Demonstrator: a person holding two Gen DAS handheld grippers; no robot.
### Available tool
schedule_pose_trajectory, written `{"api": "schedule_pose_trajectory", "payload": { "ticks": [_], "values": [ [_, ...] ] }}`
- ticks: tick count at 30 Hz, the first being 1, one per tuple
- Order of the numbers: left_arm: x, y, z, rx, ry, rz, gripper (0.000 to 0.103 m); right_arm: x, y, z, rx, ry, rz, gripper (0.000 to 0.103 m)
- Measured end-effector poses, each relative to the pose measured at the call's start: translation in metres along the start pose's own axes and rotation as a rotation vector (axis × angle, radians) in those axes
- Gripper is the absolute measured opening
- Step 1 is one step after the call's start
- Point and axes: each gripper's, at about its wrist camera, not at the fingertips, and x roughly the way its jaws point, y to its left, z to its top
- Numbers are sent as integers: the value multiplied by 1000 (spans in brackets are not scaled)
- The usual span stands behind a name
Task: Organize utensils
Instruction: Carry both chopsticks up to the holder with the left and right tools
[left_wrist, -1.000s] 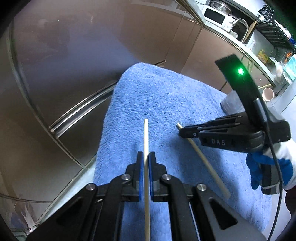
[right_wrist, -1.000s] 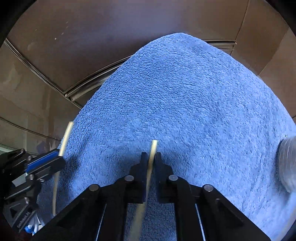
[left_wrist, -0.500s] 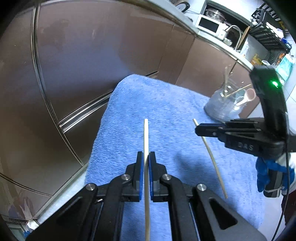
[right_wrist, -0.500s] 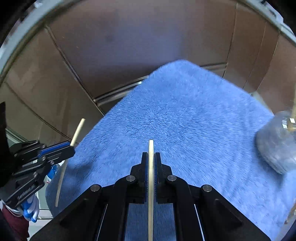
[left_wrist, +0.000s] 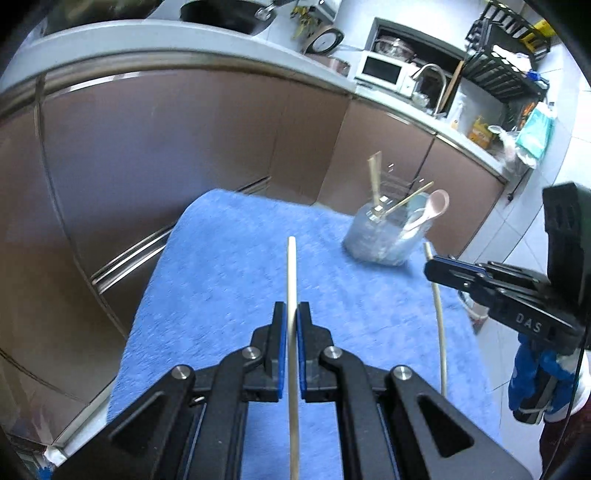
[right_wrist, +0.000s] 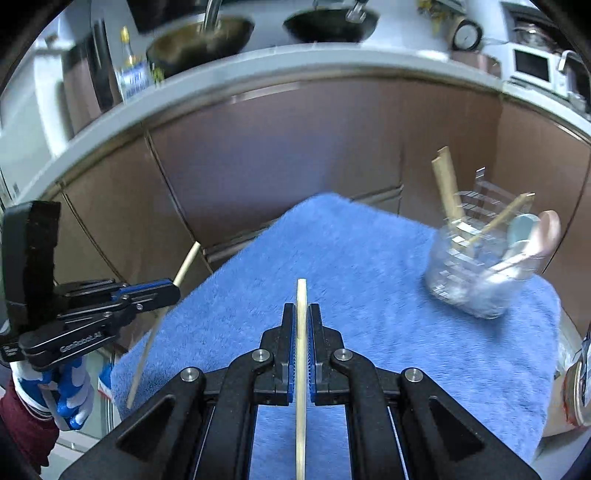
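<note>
Blue towel (left_wrist: 236, 280) covers the small table in front of me, and both of my grippers hang above it, each clamped on one pale chopstick. My left gripper (left_wrist: 290, 334) has its blue pads pressed against the left chopstick (left_wrist: 291, 266), which runs straight out between the fingers with its tip over the middle of the towel. My right gripper (right_wrist: 302, 334) pinches the right chopstick (right_wrist: 301, 306) the same way, the stick lying along the line of the fingers and pointing ahead over the cloth. From the left camera I see the right gripper off to the side with its stick hanging down past the towel's edge; from the right camera the left gripper shows at the far left, its stick slanting down beside the towel's near corner. A gloved hand (right_wrist: 70, 391), blue and white, wraps that tool's handle. Standing on the towel's far right part is a clear holder (right_wrist: 476, 273). It already holds two wooden chopsticks (right_wrist: 447, 188) leaning apart, plus a pink spoon (right_wrist: 546, 232) and a light blue one beside it. Behind the table runs a row of brown cabinets (left_wrist: 184, 140) under a white counter.
</note>
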Motion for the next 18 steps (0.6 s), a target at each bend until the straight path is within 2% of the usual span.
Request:
{"api": "schedule_pose_trajectory", "payload": {
  "ticks": [5, 9, 14, 18],
  "values": [
    [-3, -38, 26, 33, -77, -39, 4, -56, -31, 1, 37, -139, -16, 5],
    [2, -66, 59, 46, -160, -87, 4, -91, -63, 15, 79, -288, -23, 5],
    [15, -97, 112, 41, -289, -146, 4, -113, -94, 45, 113, -462, -38, 5],
    [34, -118, 152, 28, -399, -180, 4, -110, -113, 72, 127, -591, -46, 5]
  ]
}}
